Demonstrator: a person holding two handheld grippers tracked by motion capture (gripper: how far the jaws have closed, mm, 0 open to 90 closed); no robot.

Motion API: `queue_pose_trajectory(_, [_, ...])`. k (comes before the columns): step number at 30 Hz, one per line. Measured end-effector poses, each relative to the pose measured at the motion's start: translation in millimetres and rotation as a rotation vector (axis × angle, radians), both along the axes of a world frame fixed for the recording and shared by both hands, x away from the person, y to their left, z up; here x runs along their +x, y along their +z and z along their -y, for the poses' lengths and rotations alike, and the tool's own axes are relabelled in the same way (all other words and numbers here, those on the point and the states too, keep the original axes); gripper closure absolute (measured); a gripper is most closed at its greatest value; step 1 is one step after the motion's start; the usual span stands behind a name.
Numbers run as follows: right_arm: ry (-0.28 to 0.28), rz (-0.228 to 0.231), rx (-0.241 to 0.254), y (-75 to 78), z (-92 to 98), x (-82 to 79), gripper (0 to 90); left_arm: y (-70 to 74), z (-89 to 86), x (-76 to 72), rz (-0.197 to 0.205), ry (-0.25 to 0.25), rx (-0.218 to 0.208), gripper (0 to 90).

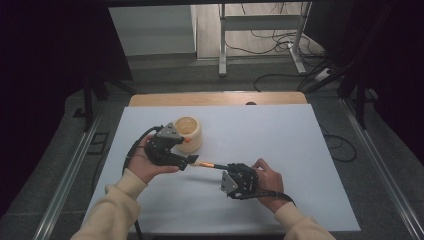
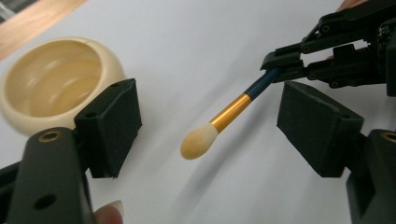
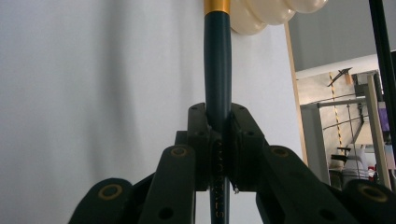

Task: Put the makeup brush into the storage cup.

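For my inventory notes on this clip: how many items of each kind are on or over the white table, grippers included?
Cream round bowl: 1
Makeup brush with dark blue handle, gold ferrule and cream bristles: 1
Black hand-held grippers: 2, the left gripper open beside the brush tip, the right gripper shut on the brush handle
Total: 4

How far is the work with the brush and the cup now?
Done: the right gripper is shut on the brush handle. In hand: its bristles sit between the open left gripper, untouched. Left: the cup holds no brush yet, probably its destination.
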State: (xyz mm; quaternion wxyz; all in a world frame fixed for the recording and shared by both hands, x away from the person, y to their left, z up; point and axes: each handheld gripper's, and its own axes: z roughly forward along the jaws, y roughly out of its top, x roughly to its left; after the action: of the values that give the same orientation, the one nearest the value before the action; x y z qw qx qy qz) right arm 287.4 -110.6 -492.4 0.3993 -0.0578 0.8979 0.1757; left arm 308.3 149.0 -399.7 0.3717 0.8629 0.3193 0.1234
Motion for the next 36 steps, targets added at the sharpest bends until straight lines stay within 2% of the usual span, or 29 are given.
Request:
queue_pose_trajectory(5, [-0.006, -0.002, 0.006, 0.7, 1.0, 0.5, 81.0, 0.8, -6.8, -7.7, 0.011, 0.006, -0.03, 15.8])
queue_pose_trajectory(10, [-0.013, -0.003, 0.022, 0.6, 1.4, 0.8, 81.0, -1.8, -12.2, -12.2, 0.006, 0.03, -0.03, 14.0])
queue_pose_trajectory(15, [-0.017, -0.008, 0.032, 1.4, 3.0, 1.9, 81.0, -4.9, -21.5, -15.3, -0.013, 0.079, -0.081, 12.8])
queue_pose_trajectory(18, [-0.026, -0.014, 0.038, 1.3, 3.9, 2.4, 81.0, -5.7, -25.5, -17.0, -0.019, 0.092, -0.104, 12.8])
queue_pose_trajectory(24, [-0.03, -0.016, 0.048, 2.6, 4.8, 2.9, 81.0, -6.9, -29.6, -19.9, -0.014, 0.097, -0.103, 13.0])
queue_pose_trajectory(36, [-0.04, -0.022, 0.064, 3.7, 6.5, 3.9, 81.0, -18.4, -31.1, -23.1, -0.031, 0.109, -0.115, 13.0])
